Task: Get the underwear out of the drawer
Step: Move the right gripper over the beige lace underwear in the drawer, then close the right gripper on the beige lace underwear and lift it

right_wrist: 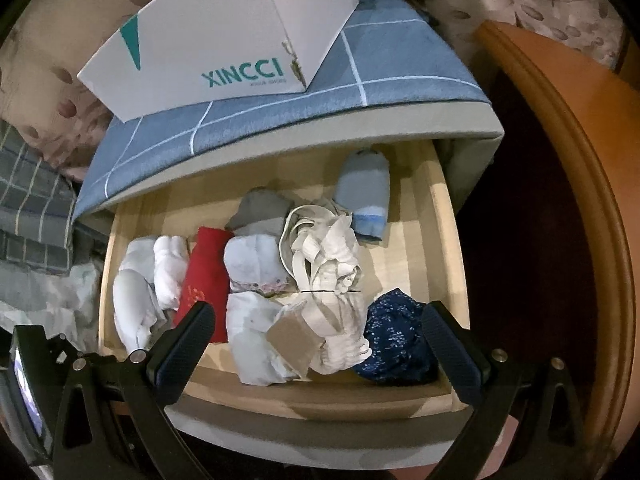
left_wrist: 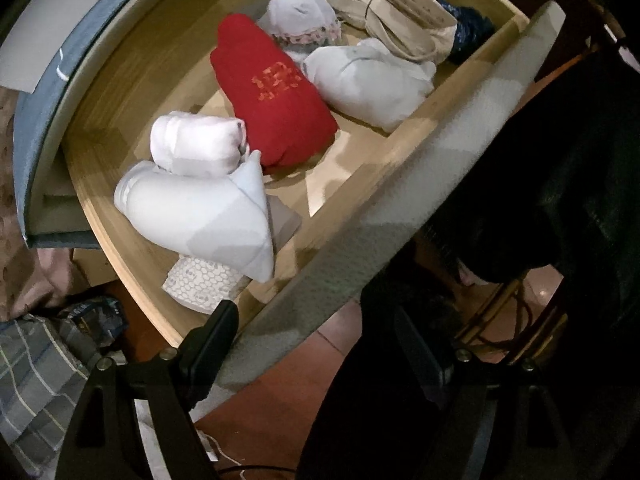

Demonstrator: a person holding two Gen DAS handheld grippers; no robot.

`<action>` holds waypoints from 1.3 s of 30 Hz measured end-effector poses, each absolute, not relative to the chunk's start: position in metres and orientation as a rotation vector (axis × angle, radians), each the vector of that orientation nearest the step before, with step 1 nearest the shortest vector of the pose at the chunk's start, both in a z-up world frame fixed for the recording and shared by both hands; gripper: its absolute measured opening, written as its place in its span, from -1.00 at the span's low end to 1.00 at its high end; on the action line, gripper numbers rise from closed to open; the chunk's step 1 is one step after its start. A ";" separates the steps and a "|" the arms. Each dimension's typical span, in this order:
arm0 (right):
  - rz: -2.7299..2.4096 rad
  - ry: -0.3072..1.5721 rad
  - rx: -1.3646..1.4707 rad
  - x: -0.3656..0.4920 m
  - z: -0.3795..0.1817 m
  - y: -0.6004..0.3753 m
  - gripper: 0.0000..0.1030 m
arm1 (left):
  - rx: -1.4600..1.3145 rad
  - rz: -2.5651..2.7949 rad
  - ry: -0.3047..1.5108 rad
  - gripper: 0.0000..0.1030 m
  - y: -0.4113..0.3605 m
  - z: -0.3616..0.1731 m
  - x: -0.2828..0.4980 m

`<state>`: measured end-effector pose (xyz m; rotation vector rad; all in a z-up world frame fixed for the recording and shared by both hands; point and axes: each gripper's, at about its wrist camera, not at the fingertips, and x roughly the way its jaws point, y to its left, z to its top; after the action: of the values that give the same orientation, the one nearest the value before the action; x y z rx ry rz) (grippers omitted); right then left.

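The wooden drawer (right_wrist: 320, 402) stands pulled out, full of folded garments. In the right wrist view it holds a red folded pair of underwear (right_wrist: 204, 280), a navy floral pair (right_wrist: 396, 336), a white bundle (right_wrist: 252, 340), a cream strappy garment (right_wrist: 328, 264) and a pale blue roll (right_wrist: 364, 196). My right gripper (right_wrist: 320, 340) hovers open above the drawer's front, empty. The left wrist view shows the red pair (left_wrist: 272, 92) beside two white rolls (left_wrist: 196, 144). My left gripper (left_wrist: 316, 344) is open and empty, low beside the grey drawer front (left_wrist: 400, 184).
A white XINCCI box (right_wrist: 224, 32) sits on the nightstand's blue checked top (right_wrist: 360, 76), which overhangs the drawer's back. An orange wooden board (right_wrist: 580, 160) curves along the right. Plaid bedding (right_wrist: 28, 200) lies at left. A dark mass (left_wrist: 560, 200) fills the left view's right side.
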<state>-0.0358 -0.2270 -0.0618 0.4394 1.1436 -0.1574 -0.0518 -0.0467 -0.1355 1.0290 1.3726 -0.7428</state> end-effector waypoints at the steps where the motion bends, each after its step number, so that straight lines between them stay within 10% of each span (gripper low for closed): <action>1: -0.152 1.151 0.434 -0.035 -0.063 -0.226 0.99 | 1.030 -0.743 1.370 0.60 -0.046 -0.135 -0.053; 39: -0.140 1.474 0.233 0.038 -0.140 -0.210 0.58 | 0.279 -0.462 1.179 0.60 -0.003 -0.060 0.028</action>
<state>0.0378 -0.2100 -0.1404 0.2327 1.4743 -0.1400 0.0284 -0.0028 -0.0604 0.2785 1.1792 -0.4619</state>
